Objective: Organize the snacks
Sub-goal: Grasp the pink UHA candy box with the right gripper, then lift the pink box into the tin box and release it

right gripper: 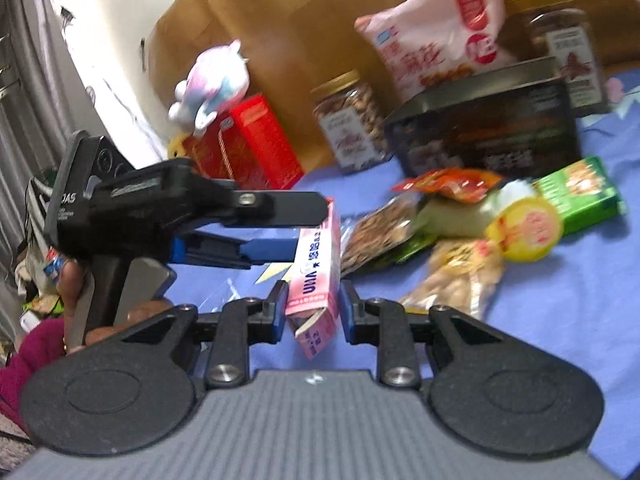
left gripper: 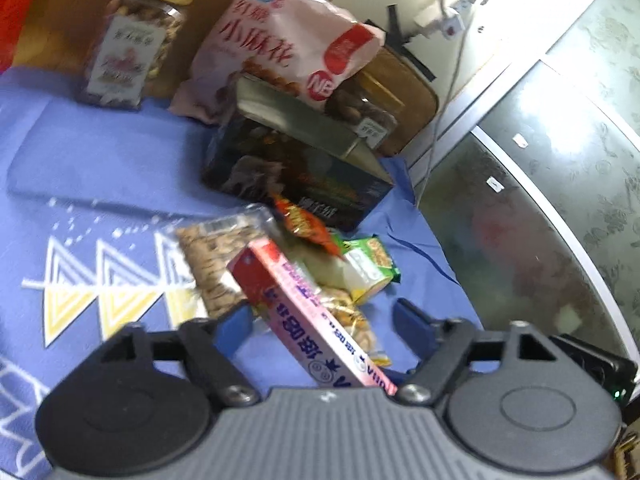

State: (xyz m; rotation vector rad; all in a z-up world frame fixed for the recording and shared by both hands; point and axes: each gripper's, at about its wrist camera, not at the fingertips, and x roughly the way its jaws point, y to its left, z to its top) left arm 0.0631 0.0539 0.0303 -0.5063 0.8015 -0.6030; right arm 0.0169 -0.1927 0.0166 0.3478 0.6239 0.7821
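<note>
A long pink snack box (right gripper: 316,264) is tilted above the blue cloth (right gripper: 560,320). My right gripper (right gripper: 314,312) is shut on its near, open-flapped end, a pad on each side. The left gripper (right gripper: 310,228) reaches in from the left at the box's far end. In the left wrist view the pink box (left gripper: 304,312) runs between the left gripper's (left gripper: 324,320) blue fingers (left gripper: 236,324) with a gap on the right side, so it stands open. Just beyond lies a pile of small snacks: a clear biscuit bag (left gripper: 216,256), a red packet (left gripper: 304,224) and a green packet (left gripper: 372,256).
Behind the pile stand a dark tin box (right gripper: 488,132), a pink snack bag (right gripper: 436,36), two nut jars (right gripper: 352,120) (right gripper: 568,48), a red box (right gripper: 248,144) with a plush toy (right gripper: 212,84), and a cardboard wall (right gripper: 280,40). A person's hand (right gripper: 72,280) grips the left tool. The cloth's edge (left gripper: 432,240) drops off beside a glass-fronted cabinet (left gripper: 540,200).
</note>
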